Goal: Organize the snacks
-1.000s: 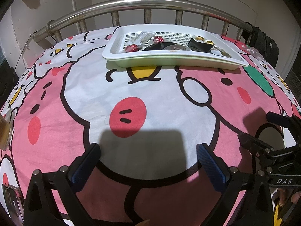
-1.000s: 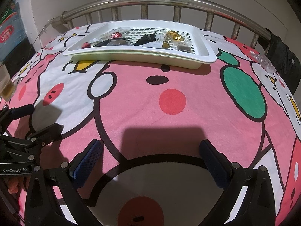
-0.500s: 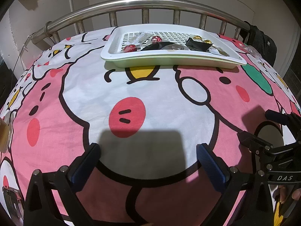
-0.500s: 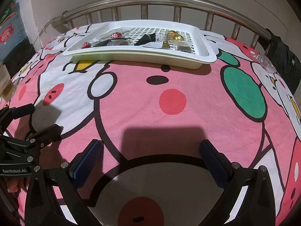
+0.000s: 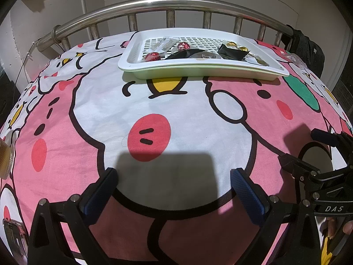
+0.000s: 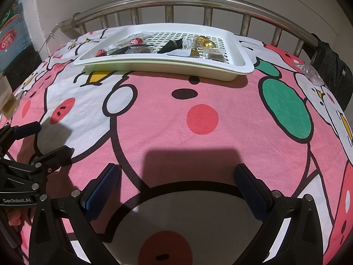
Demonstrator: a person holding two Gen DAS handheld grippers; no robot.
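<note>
**Both grippers open over bedsheet, snacks in tray at far end**

Left gripper (image 5: 173, 185) spread wide, empty, hovers low over pink cartoon-print bedsheet (image 5: 154, 101). Right gripper (image 6: 176, 183) also spread wide, holds nothing, just beside the left one; each shows at the edge of the other's view. White slotted tray (image 5: 198, 67) sits on the sheet at the far end, near the metal bed rail (image 5: 176, 2), well apart from both grippers. Snacks lie inside the tray: red foil candies (image 5: 152, 56) toward its left, black wrappers (image 5: 231, 52) in the middle, gold foil candies (image 6: 204, 42) toward its right, clear packets mixed in. Crumpled clear wrapper (image 6: 312, 74) lies on the sheet right of the tray. Glass with amber liquid (image 6: 7, 101) at far left edge. Dark bag (image 5: 308, 48) hangs at rail's right end.
</note>
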